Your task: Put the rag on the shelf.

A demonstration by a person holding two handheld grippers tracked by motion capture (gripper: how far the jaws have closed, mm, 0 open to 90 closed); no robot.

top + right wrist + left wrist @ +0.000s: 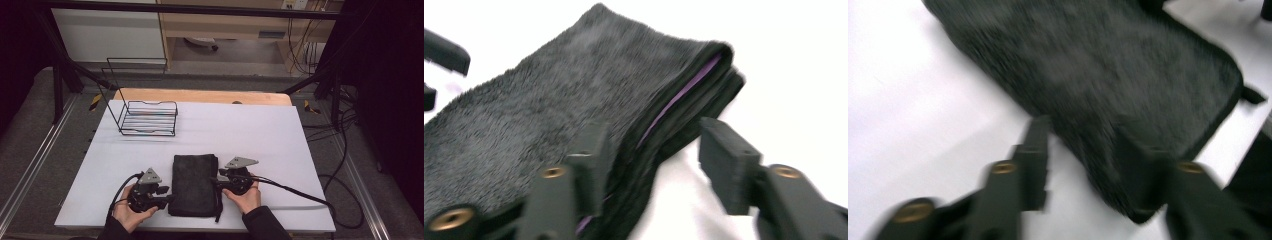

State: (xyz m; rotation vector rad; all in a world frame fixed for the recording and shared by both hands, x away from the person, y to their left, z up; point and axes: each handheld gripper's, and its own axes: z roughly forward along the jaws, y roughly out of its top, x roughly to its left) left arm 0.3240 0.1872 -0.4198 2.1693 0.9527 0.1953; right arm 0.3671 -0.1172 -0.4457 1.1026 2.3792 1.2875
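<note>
High view: a folded dark grey fleecy towel (194, 185) lies on the white table sheet (240, 135), near its front edge, with a gripper at each of its long sides. The left gripper (167, 199) sits at the towel's left edge near the front corner, the right gripper (214, 179) at the towel's right edge; each is held by a hand. A black wire rack (149, 118) stands well behind the towel, toward the sheet's far left corner.

Left gripper view, blurred: the jaws stand wide apart, one over bare sheet just beside the towel (1108, 85), the other over the towel's corner; contact cannot be told.

Right gripper view: the jaws stand wide, straddling the towel's (564, 125) stacked edge, one over the plush top, the other over the sheet beside it. Here a thin purple seam (689, 85) shows between the folded layers.
</note>
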